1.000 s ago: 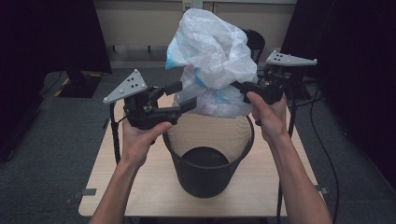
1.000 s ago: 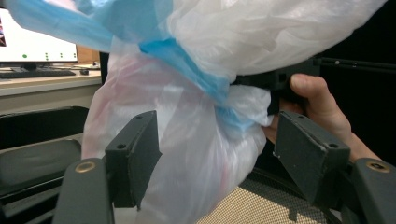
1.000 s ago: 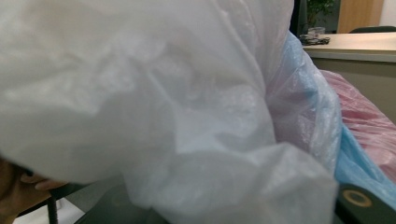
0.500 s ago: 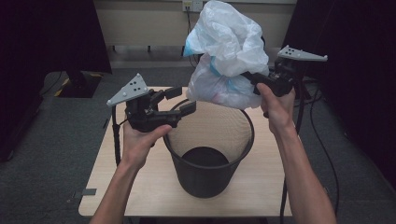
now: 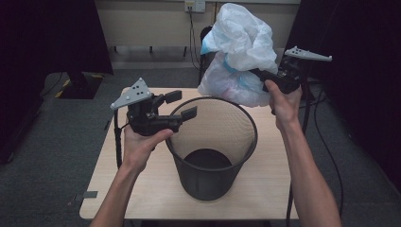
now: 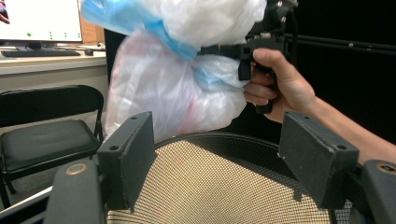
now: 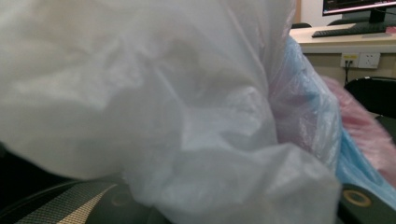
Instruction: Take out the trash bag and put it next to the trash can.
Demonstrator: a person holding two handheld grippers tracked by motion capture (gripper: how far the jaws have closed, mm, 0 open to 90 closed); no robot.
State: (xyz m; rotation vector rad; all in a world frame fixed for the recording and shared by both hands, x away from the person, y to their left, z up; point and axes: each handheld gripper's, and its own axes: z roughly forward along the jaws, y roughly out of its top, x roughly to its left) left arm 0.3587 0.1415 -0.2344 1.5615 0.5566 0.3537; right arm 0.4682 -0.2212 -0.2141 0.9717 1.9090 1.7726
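Right gripper [image 5: 257, 74]: upper right of the high view, jaws clamped on a bunched plastic bag [image 5: 239, 52] of white, blue and pink film, held clear above the far rim of the black mesh bin [image 5: 213, 146] at frame centre. Left gripper [image 5: 182, 105]: centre left, jaws wide and holding nothing, 1 jaw tip just at the bin's near-left rim. Table [image 5: 269, 189]: light wood, bears the bin. Step judged: removing the bag from the bin; done well, the lift should be high enough for the bag's belly to pass the rim without snagging, the free gripper steadying the bin. Left gripper view: shows the bag [image 6: 182, 79] hanging off the rim and the holding hand [image 6: 280, 84]. Right gripper view: close plastic [image 7: 154, 107], its own jaws covered.
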